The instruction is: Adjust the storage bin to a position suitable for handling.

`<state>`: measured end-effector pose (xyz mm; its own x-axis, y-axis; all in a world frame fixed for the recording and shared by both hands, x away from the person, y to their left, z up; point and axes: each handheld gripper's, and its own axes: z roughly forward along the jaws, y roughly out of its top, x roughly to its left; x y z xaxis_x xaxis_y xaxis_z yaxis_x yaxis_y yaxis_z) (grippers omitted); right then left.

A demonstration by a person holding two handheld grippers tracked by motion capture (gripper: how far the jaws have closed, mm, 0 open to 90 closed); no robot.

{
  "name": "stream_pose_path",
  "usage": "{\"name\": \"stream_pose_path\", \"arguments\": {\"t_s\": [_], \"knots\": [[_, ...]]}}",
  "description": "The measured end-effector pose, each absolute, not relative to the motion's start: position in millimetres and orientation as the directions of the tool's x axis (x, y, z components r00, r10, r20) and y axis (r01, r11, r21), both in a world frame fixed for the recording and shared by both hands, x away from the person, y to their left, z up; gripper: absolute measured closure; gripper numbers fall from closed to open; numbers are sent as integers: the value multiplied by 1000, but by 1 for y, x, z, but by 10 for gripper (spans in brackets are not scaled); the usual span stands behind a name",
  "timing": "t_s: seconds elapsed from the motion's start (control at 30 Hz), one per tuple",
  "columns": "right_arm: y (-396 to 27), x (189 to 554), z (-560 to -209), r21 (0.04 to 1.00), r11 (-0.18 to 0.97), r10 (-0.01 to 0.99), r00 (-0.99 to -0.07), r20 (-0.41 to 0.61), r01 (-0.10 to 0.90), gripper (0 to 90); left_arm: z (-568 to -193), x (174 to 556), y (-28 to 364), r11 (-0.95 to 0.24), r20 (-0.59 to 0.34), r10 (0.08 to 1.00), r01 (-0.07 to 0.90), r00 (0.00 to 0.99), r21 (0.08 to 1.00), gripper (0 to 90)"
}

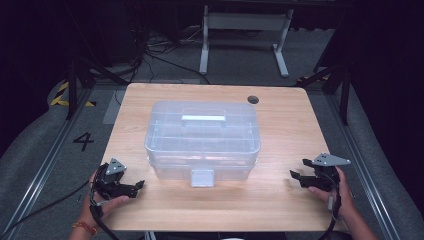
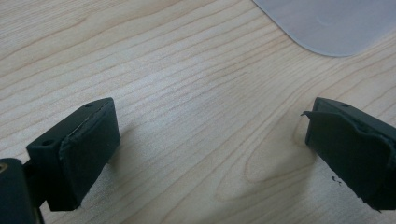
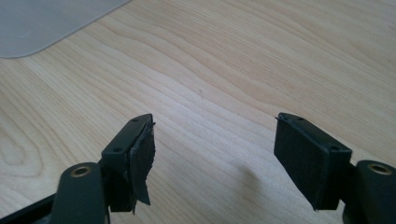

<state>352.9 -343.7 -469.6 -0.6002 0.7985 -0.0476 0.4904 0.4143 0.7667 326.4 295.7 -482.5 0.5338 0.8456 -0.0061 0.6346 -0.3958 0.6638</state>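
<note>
Both of my hands sit at the near edge of the light wood-grain table (image 1: 280, 195), each holding a black two-jaw gripper. My left gripper (image 1: 141, 185) lies at the near left of the clear plastic storage box with a lid and a front latch (image 1: 202, 140), its jaws spread wide with nothing between them; in the left gripper view (image 2: 210, 140) the pads hover just over bare wood and a rounded corner of the box shows at the upper right (image 2: 334, 25). My right gripper (image 1: 298, 169) lies at the near right of the box, well apart from it, its jaws likewise parted and empty; in the right gripper view (image 3: 212, 154) the torn edge of one pad hangs loose and a corner of the box sits at the upper left (image 3: 42, 23). That box stands in the middle of the table, lid on, with a pale handle (image 1: 203, 118) on top and the latch tab (image 1: 202, 177) facing me. Beyond the box a small dark round grommet (image 1: 253, 99) is set into the far right of the tabletop. To the left of the box, on the grey carpeted floor, a black numeral "4" (image 1: 83, 141) is marked, and yellow-and-black striped tape (image 1: 62, 95) lies farther back. Behind the box stands a white metal frame (image 1: 245, 35), with dark cables (image 1: 150, 55) trailing across the floor in a dim room.
</note>
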Motion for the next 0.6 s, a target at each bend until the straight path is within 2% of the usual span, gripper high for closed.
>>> {"name": "stream_pose_path", "arguments": {"t_s": [0.6], "knots": [[-329,347,-440,806,430,753,-654,-72,406,305,-483,326,296,-395,-7,846,635,533,664,35]]}}
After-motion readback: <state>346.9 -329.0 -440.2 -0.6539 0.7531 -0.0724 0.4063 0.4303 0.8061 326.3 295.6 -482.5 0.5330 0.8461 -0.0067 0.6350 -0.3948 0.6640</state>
